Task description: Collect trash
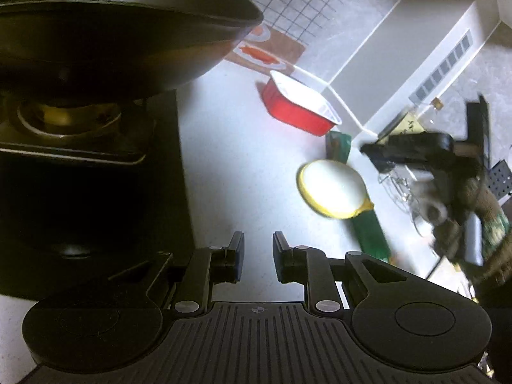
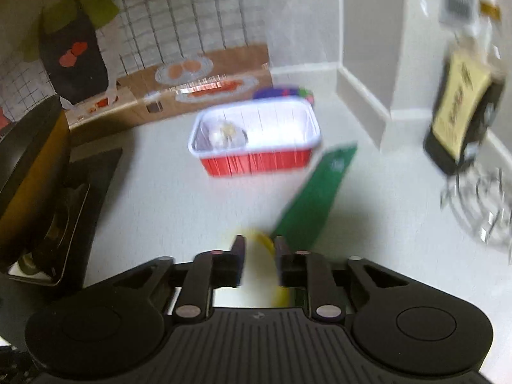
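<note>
A red foil tray (image 1: pixel 300 102) (image 2: pixel 256 140) stands on the white counter with a crumpled scrap (image 2: pixel 227 134) in its left end. Nearer lies a round white lid with a yellow rim (image 1: pixel 332 188) on a long green wrapper (image 1: pixel 371 236) (image 2: pixel 316 192). My left gripper (image 1: pixel 257 249) hovers open over bare counter, left of the lid. My right gripper (image 2: pixel 260 252) (image 1: pixel 368 153) comes in from the right, blurred. The lid (image 2: pixel 260 265) shows in the gap between its fingers, and the left wrist view shows the fingertips apart from it.
A black wok (image 1: pixel 112 32) sits on a stove (image 1: pixel 80 134) at the left. A dark bottle with a yellow label (image 2: pixel 460 108) and a wire rack (image 2: pixel 480 211) stand at the right by the wall corner. A purple packet (image 2: pixel 281 92) lies behind the tray.
</note>
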Tool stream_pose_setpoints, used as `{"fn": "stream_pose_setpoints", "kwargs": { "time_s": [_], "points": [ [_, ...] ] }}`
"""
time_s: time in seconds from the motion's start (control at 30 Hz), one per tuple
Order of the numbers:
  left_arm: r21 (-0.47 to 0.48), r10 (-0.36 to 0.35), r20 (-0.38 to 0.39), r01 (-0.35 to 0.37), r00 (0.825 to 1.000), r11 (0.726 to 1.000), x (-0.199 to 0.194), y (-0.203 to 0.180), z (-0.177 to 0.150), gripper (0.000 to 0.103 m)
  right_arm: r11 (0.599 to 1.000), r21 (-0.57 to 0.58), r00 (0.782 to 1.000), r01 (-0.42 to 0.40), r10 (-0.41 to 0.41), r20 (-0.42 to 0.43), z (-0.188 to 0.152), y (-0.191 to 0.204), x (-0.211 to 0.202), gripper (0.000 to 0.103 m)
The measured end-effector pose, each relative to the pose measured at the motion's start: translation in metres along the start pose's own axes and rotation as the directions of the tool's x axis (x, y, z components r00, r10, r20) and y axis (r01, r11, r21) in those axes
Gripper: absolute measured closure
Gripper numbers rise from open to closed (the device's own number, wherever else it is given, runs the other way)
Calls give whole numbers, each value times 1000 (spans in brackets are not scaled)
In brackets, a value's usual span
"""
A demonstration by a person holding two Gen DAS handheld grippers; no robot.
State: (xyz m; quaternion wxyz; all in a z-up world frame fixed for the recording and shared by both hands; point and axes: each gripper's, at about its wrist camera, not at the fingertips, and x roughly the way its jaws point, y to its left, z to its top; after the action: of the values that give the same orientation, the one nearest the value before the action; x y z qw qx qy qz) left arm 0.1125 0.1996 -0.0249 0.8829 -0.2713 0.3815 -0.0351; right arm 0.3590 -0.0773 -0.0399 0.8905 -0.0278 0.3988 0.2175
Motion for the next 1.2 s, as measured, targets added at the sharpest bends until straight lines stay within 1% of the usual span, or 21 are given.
{"fn": "stream_pose_setpoints", "kwargs": {
  "time_s": [0.03, 0.07, 0.1, 0.2, 0.3, 0.4, 0.47, 0.5, 0.53, 0.57, 0.6, 0.7, 0.83, 0.97, 1.03, 1.1, 1.2],
  "points": [
    [10, -9, 4, 9, 1000, 1000, 0, -1, -1, 81, 1000, -23, 1000, 4, -4, 18, 8, 8, 3, 69],
    [25, -17, 3, 17, 1000, 1000, 1, -2, -1, 81, 999, -39, 999, 0, 2, 33, 15, 16, 8, 63],
    [42, -24, -1, 24, 1000, 999, 2, -4, -2, 81, 998, -55, 999, -8, 11, 50, 24, 25, 15, 59],
    [80, -36, -18, 38, 999, 996, 6, -9, -4, 81, 994, -108, 996, -1, 11, 87, 48, 56, 48, 54],
    [87, -31, -23, 33, 999, 996, 3, -7, -4, 81, 986, -156, 996, 52, -40, 80, 66, 86, 95, 54],
    [73, -8, -10, 9, 1000, 997, -2, 2, -4, 81, 976, -177, 990, 131, -120, 71, 78, 99, 135, 54],
    [53, -1, 13, 0, 1000, 999, -10, 11, -5, 81, 968, -195, 987, 158, -151, 50, 82, 101, 153, 55],
    [37, 1, 27, -2, 1000, 999, -13, 16, -4, 81, 967, -202, 988, 157, -155, 27, 83, 102, 159, 64],
    [21, 2, 36, -3, 999, 1000, -15, 21, -5, 81, 970, -203, 990, 137, -141, -5, 81, 101, 161, 74],
    [4, 4, 44, -4, 999, 1000, -18, 25, -4, 81, 974, -194, 993, 113, -119, -19, 79, 100, 158, 85],
    [-8, 5, 50, -4, 999, 1000, -20, 29, -4, 81, 977, -188, 994, 99, -105, -26, 76, 101, 153, 90],
    [-37, -2, 60, 4, 998, 999, -23, 36, -2, 81, 976, -216, 998, 26, -36, -45, 56, 112, 123, 95],
    [-55, -30, 65, 34, 997, 998, -19, 38, 1, 81, 963, -263, 996, -63, 45, -74, 19, 137, 74, 97],
    [-46, -43, 60, 46, 997, 998, -14, 32, 13, 81, 948, -286, 987, -143, 117, -106, -17, 153, 33, 98],
    [-35, -46, 56, 48, 997, 998, -15, 29, 16, 81, 941, -282, 979, -189, 160, -123, -34, 154, 16, 98],
    [-27, -42, 58, 44, 997, 999, -13, 28, 20, 81, 936, -262, 967, -236, 200, -157, -52, 152, 5, 98],
    [-26, -43, 77, 45, 996, 999, -16, 28, 24, 81, 939, -232, 961, -255, 221, -165, -74, 151, -7, 98]
  ]
}}
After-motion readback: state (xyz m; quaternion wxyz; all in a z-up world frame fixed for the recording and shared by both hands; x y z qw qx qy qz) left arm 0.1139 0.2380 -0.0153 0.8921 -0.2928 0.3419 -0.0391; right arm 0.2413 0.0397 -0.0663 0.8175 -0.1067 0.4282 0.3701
